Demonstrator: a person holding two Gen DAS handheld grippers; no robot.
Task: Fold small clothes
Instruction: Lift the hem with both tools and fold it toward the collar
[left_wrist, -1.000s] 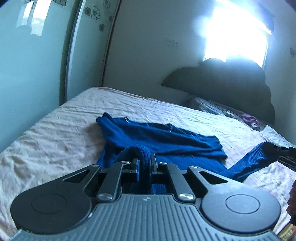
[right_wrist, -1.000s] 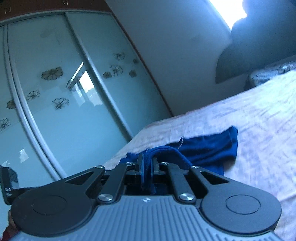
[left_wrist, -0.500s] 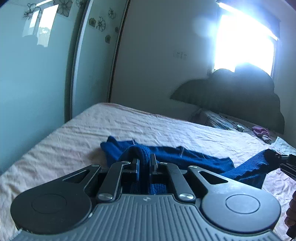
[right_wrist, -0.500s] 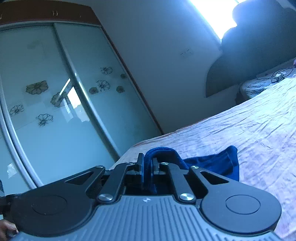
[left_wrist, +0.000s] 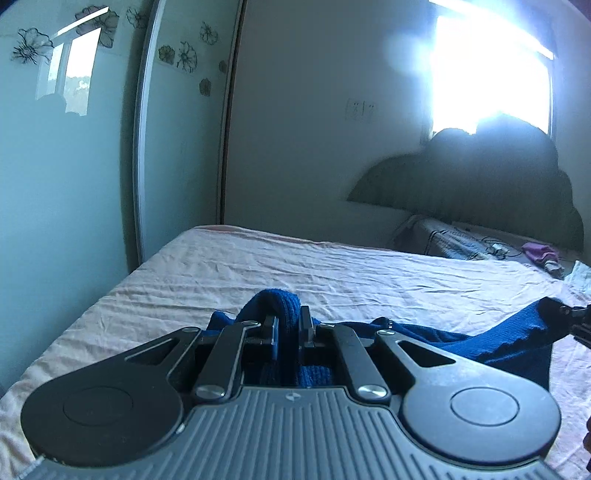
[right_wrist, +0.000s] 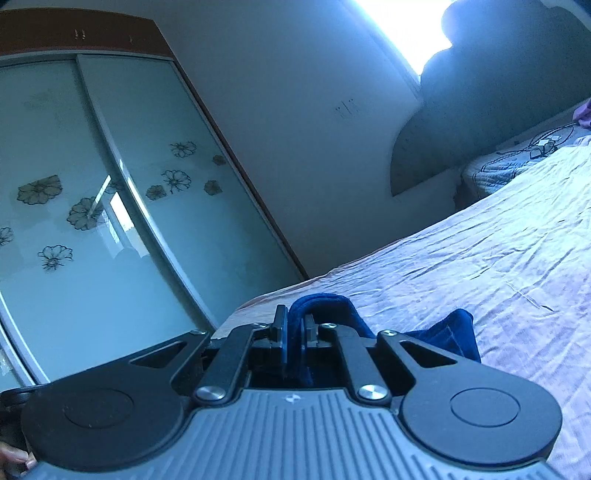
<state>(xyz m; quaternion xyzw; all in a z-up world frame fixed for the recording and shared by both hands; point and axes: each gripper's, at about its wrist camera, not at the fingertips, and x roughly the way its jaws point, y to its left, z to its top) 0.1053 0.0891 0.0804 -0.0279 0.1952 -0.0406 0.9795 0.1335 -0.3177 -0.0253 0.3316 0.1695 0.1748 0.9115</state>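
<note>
A dark blue knit garment (left_wrist: 491, 341) hangs stretched between my two grippers above the pink bed sheet (left_wrist: 332, 273). My left gripper (left_wrist: 289, 326) is shut on a bunched blue edge of it. The cloth runs right to my right gripper (left_wrist: 576, 321), seen at the frame's right edge. In the right wrist view my right gripper (right_wrist: 294, 326) is shut on another blue fold of the garment (right_wrist: 452, 334), whose loose part trails onto the sheet (right_wrist: 498, 266) to the right.
Sliding glass wardrobe doors with flower prints (left_wrist: 74, 166) stand along the bed's left side. A dark headboard (left_wrist: 480, 184) and a bright window (left_wrist: 487, 74) are at the far end. A patterned quilt (left_wrist: 454, 240) and small purple items (left_wrist: 539, 253) lie near the headboard.
Both grippers have lifted and tilted up with the garment. Much less blue cloth lies on the sheet ahead; more wall and wardrobe show.
</note>
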